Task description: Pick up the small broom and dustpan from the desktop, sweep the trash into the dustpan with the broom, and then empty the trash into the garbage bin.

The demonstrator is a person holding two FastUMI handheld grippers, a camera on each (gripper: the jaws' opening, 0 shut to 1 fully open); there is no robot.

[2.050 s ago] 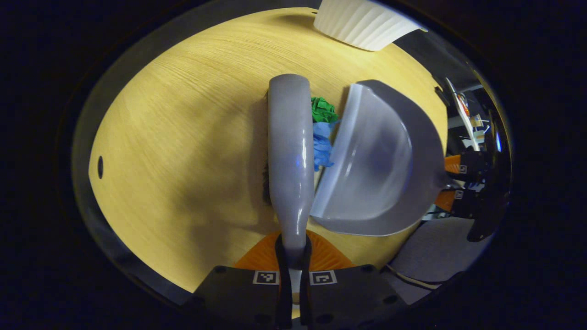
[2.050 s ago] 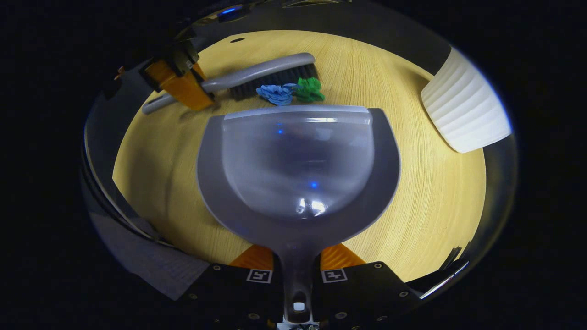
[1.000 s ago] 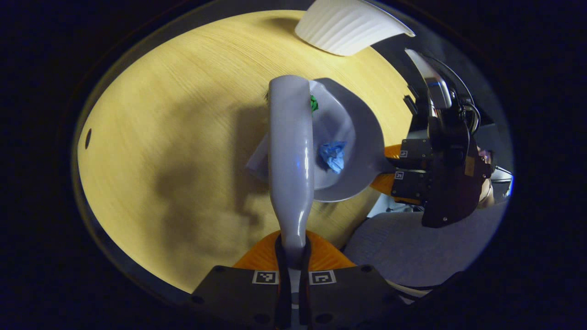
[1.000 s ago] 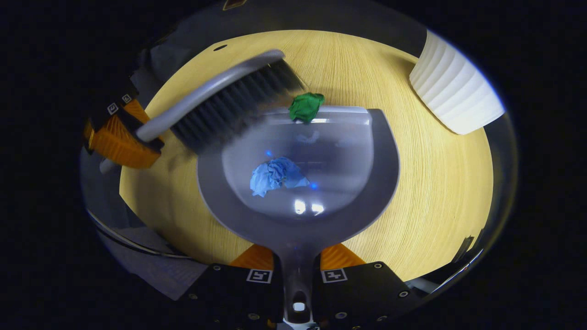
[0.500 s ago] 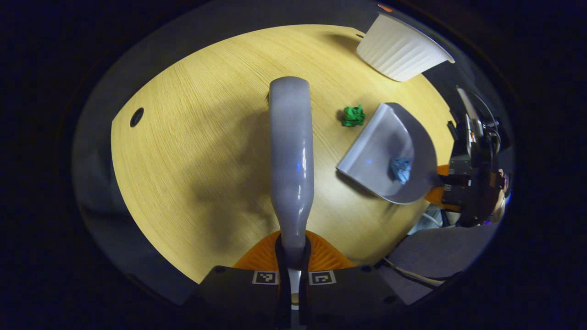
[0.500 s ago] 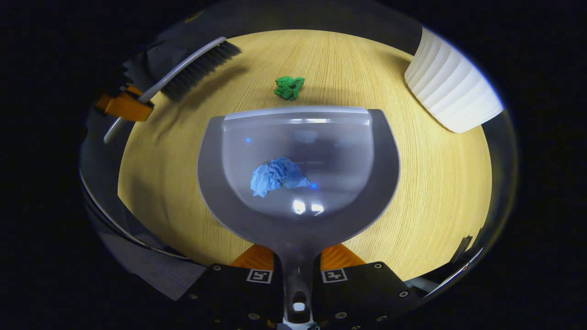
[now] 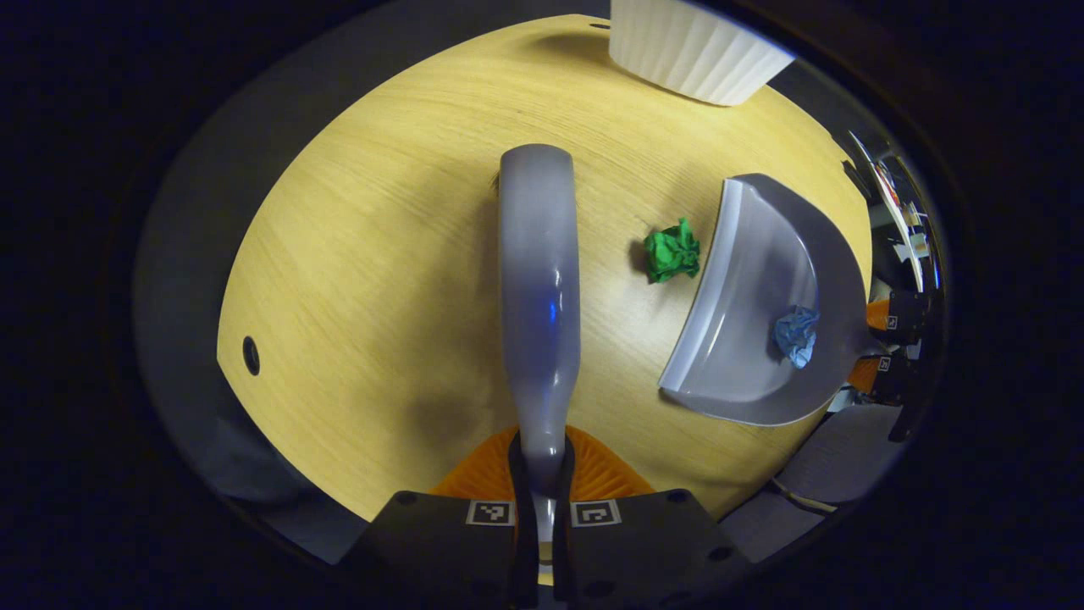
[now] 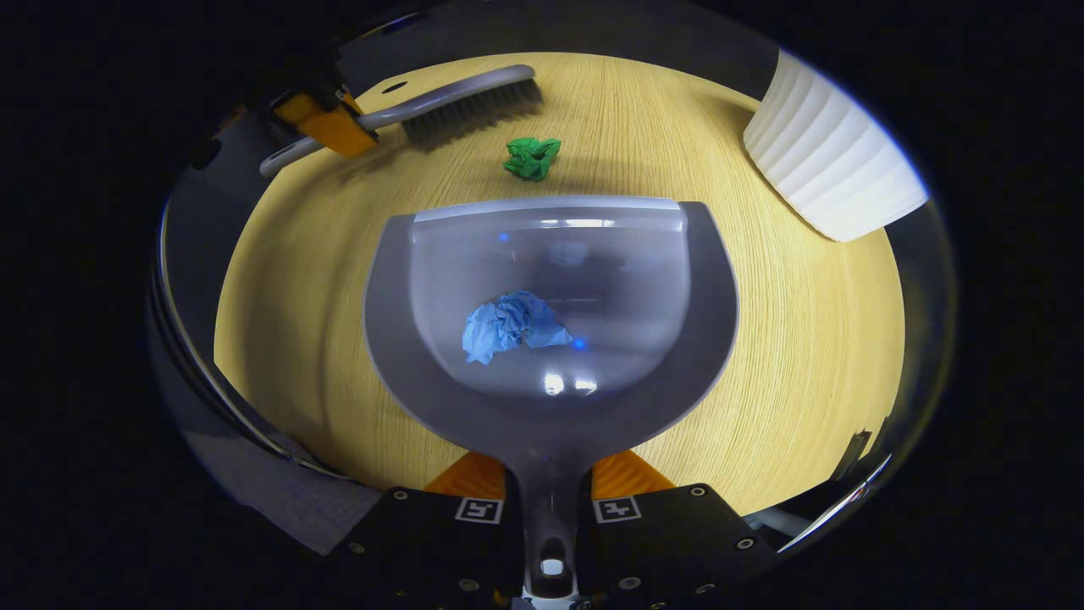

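Holding the smooth grey plastic broom by its handle in my left gripper, jaws clamped, long axis pointing straight ahead over the pale wood-grain desktop. My right gripper is pinched on the rounded dustpan handle, lip facing the crumpled green scrap. Crinkly blue wad sits inside. Ribbed white bin stands at the desk's edge.
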